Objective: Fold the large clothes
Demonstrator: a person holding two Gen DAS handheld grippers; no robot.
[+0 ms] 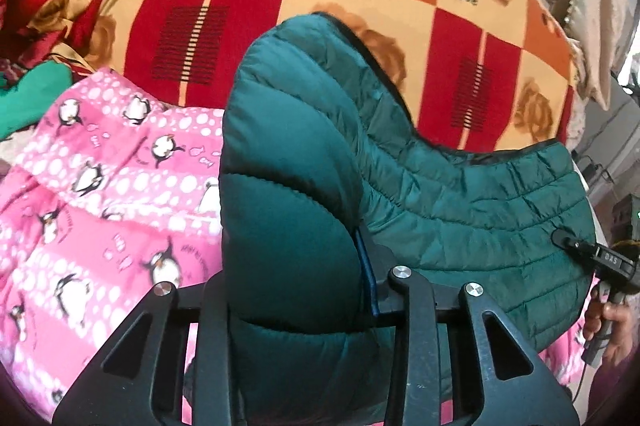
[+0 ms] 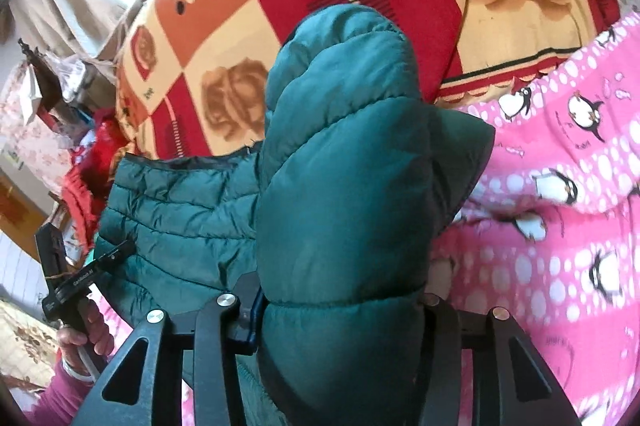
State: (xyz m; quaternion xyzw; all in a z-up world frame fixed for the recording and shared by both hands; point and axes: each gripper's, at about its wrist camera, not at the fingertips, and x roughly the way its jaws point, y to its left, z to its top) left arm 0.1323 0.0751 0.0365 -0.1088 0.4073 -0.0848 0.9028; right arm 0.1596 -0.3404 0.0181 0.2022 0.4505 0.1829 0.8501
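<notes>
Patchwork blanket (image 1: 256,21) under pink quilt (image 1: 100,185)

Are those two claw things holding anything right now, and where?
Both are clamped on the green puffer jacket: the left gripper and the right gripper each pinch a bunched fold at opposite ends.
</notes>
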